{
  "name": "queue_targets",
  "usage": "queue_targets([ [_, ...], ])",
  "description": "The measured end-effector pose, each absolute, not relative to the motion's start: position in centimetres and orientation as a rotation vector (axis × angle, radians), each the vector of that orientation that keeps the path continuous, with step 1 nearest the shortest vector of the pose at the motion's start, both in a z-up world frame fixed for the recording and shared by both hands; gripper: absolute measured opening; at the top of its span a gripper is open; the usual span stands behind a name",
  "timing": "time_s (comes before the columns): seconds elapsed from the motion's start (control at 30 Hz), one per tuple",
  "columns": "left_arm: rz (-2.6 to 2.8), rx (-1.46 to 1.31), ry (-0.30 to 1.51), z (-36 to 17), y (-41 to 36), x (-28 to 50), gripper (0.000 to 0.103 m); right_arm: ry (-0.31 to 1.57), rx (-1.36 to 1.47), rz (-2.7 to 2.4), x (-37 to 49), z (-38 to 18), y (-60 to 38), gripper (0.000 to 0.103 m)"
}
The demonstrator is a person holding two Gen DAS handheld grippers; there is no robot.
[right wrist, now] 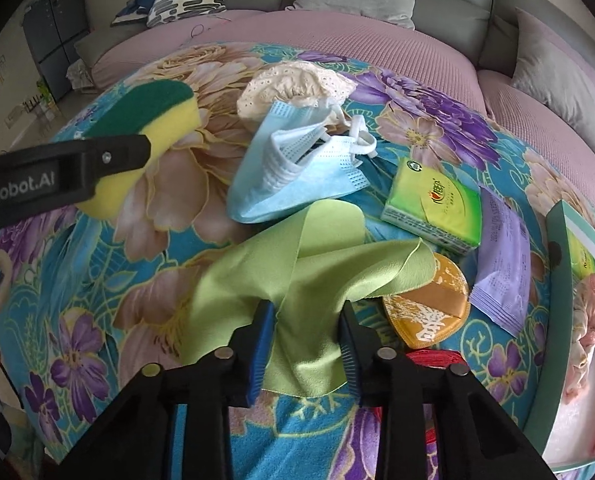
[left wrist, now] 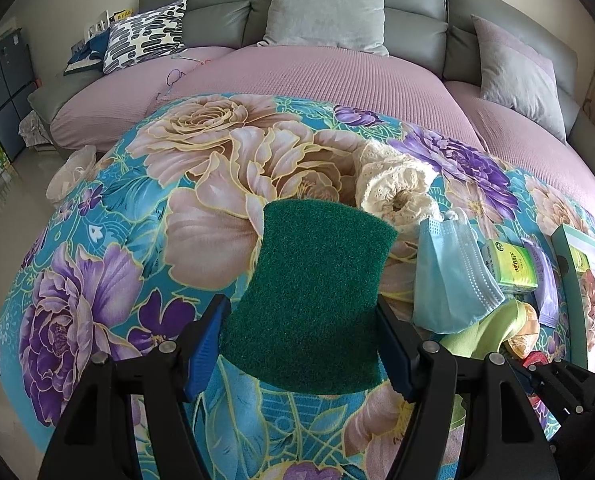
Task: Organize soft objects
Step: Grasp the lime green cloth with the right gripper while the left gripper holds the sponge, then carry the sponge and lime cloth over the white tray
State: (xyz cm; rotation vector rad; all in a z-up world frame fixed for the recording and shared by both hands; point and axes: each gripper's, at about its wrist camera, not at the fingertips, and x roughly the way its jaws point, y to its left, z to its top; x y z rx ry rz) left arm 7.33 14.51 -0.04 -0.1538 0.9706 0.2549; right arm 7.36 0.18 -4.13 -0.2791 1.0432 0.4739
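Observation:
My left gripper [left wrist: 303,344] is shut on a green-topped yellow sponge [left wrist: 313,296] and holds it above the floral cloth; the sponge also shows in the right wrist view [right wrist: 153,120], clamped by the left gripper's black arm. My right gripper [right wrist: 307,344] has its jaws on both sides of a light green cloth [right wrist: 297,272] that drapes between them; I cannot tell if they pinch it. A blue face mask [right wrist: 293,172], a cream lace item [right wrist: 293,84], a green tissue pack [right wrist: 433,208], a purple packet [right wrist: 501,256] and an orange pouch [right wrist: 429,308] lie nearby.
A teal-rimmed box [right wrist: 553,320] with soft items stands at the right edge. The floral cloth [left wrist: 145,216] covers a rounded surface. Behind it is a pink-covered grey sofa [left wrist: 321,72] with cushions [left wrist: 325,12]. A red object [right wrist: 433,358] lies near my right gripper.

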Motion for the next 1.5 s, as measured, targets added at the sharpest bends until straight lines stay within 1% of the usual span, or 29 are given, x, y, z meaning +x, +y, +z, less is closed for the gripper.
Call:
queue_targets([
  [0.1, 0.257, -0.151, 0.971, -0.1, 14.4, 7.3, 0.071, 1.027, -0.243, 0.49, 7.3, -3.6, 0.0, 0.01],
  [0.23, 0.256, -0.147, 0.965, 0.0, 14.2, 7.3, 0.071, 1.019, -0.203, 0.513, 7.3, -3.1, -0.2, 0.008],
  [0.53, 0.263, -0.144, 0.914, 1.4, 14.2, 6.8, 0.071, 0.96, -0.067, 0.55, 7.2, -0.5, -2.4, 0.006],
  [0.83, 0.253, -0.123, 0.838, 3.9, 13.2, 5.9, 0.071, 0.832, 0.016, 0.542, 6.3, 3.8, -5.6, 0.006],
  [0.97, 0.239, -0.11, 0.809, 4.8, 12.4, 5.7, 0.071, 0.803, 0.042, 0.526, 6.3, 4.8, -6.9, 0.006],
  [1.23, 0.167, -0.061, 0.804, 5.5, 8.6, 6.4, 0.071, 0.777, 0.097, 0.443, 6.4, 5.5, -11.1, 0.006],
  [1.5, 0.028, 0.016, 0.789, 6.4, 2.1, 7.4, 0.071, 0.726, 0.171, 0.287, 6.0, 6.7, -18.2, 0.006],
])
